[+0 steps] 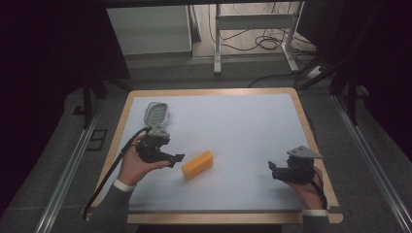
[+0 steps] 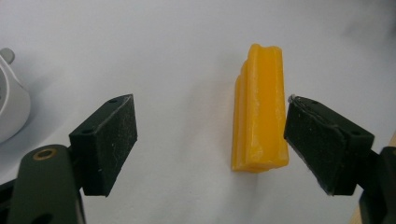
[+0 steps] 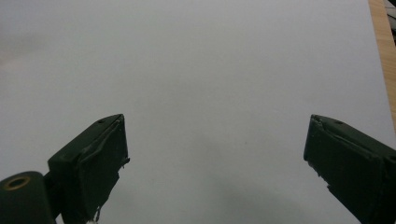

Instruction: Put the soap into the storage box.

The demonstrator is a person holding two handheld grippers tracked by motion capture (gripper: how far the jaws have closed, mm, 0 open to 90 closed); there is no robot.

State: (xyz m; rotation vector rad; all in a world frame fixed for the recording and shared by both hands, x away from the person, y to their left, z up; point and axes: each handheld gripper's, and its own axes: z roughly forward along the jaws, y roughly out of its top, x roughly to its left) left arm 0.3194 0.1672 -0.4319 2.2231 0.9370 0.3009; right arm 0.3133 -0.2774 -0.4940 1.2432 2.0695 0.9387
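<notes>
A yellow-orange block (image 1: 197, 165) with a grooved top lies on the white table surface (image 1: 243, 126), left of centre near the front. My left gripper (image 1: 176, 160) is open just left of the block, pointing at it. In the left gripper view the block (image 2: 259, 116) lies lengthwise between the jaws, close against the right jaw's pad (image 2: 322, 144) and well apart from the left one; whether it touches is unclear. My right gripper (image 1: 272, 170) is held low over the front right of the table. It (image 3: 215, 140) is open, with bare white surface between its jaws.
A grey-and-white oval tool (image 1: 157, 113) lies at the back left, behind my left hand, and its white rim (image 2: 11, 112) shows at the left edge of the left gripper view. The wooden table edge (image 1: 311, 136) runs close to my right gripper.
</notes>
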